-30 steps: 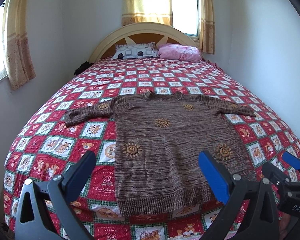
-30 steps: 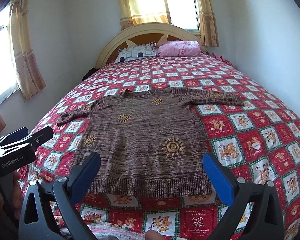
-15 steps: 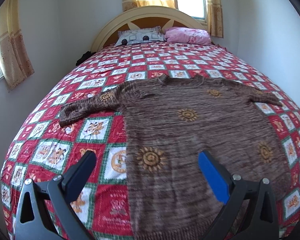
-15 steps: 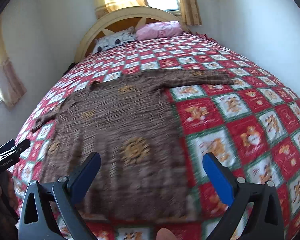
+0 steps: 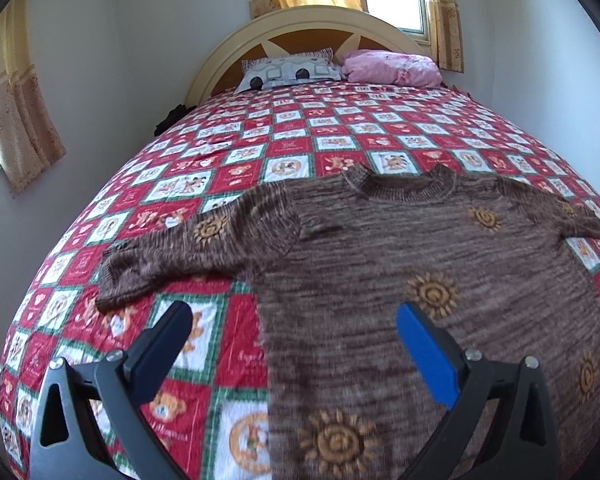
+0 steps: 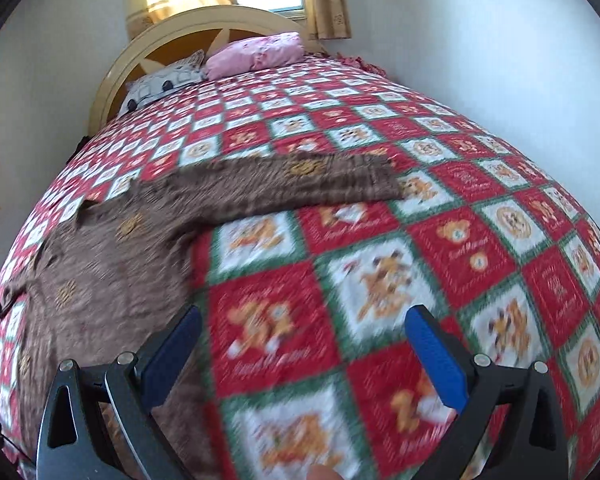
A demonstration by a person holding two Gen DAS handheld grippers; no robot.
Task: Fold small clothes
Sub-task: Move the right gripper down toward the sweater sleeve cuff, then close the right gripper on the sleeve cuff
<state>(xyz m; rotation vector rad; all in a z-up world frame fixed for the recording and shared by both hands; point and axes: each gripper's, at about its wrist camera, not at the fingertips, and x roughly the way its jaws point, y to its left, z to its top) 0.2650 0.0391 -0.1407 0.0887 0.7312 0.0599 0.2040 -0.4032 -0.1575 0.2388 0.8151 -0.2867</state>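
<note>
A brown knit sweater [image 5: 412, 264] with orange sun motifs lies flat, front up, on the bed, both sleeves spread out. My left gripper [image 5: 296, 348] is open and empty, above the sweater's left side edge, with the left sleeve [image 5: 160, 260] ahead to the left. My right gripper [image 6: 304, 352] is open and empty, above the quilt just right of the sweater body [image 6: 112, 276]; the right sleeve [image 6: 300, 184] stretches ahead of it.
The bed has a red, white and green teddy-bear quilt [image 5: 284, 136]. A grey patterned pillow [image 5: 288, 72] and a pink pillow [image 5: 388, 68] lie by the cream headboard [image 5: 312, 28]. Walls flank both sides of the bed.
Both grippers have moved forward and lower over the bed. The left one has shifted toward the left sleeve, the right one toward the right sleeve. The sweater has not moved.
</note>
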